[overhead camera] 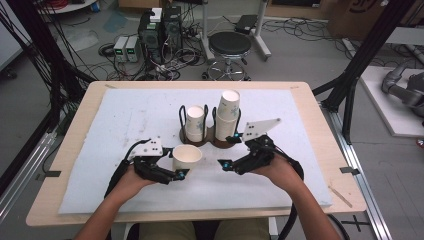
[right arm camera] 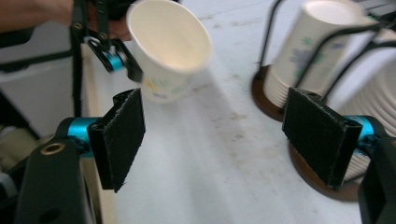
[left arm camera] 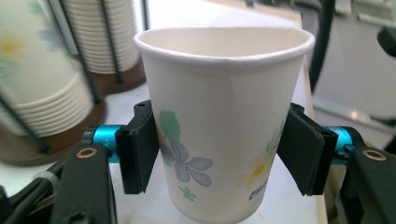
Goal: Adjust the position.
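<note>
On the left half of the white mat (overhead camera: 125,130), a single paper cup (overhead camera: 187,157) is held upright by the left gripper (overhead camera: 176,175), just in front of the wire cup holder (overhead camera: 212,127). From the left gripper view, the cup (left arm camera: 224,121) is seen clamped at mid-height between the two black pads (left arm camera: 138,147), which press on its flowered wall from either side; its rim is slightly flattened by the squeeze, and its base appears to hang just above the mat, though contact cannot be ruled out.

Further right, two stacks are kept in the holder's wooden base: a shorter stack (overhead camera: 195,123) in the left ring and a taller stack (overhead camera: 227,114) in the right ring. The held cup is judged to have been separated from one of these stacks, so the pulling-off step looks done.

At the right, the right gripper (overhead camera: 231,151) is seen beside the taller stack with its jaws spread wide and nothing between them. In the right gripper view, bare mat (right arm camera: 210,154) lies between the pads (right arm camera: 122,135), the held cup (right arm camera: 168,49) is seen beyond, tilted in that view, and the stacks (right arm camera: 303,56) stand off to one side, blurred.

What appears to remain is the placing of the loose cup, either down on the mat or onto a stack; which is meant cannot be told.
</note>
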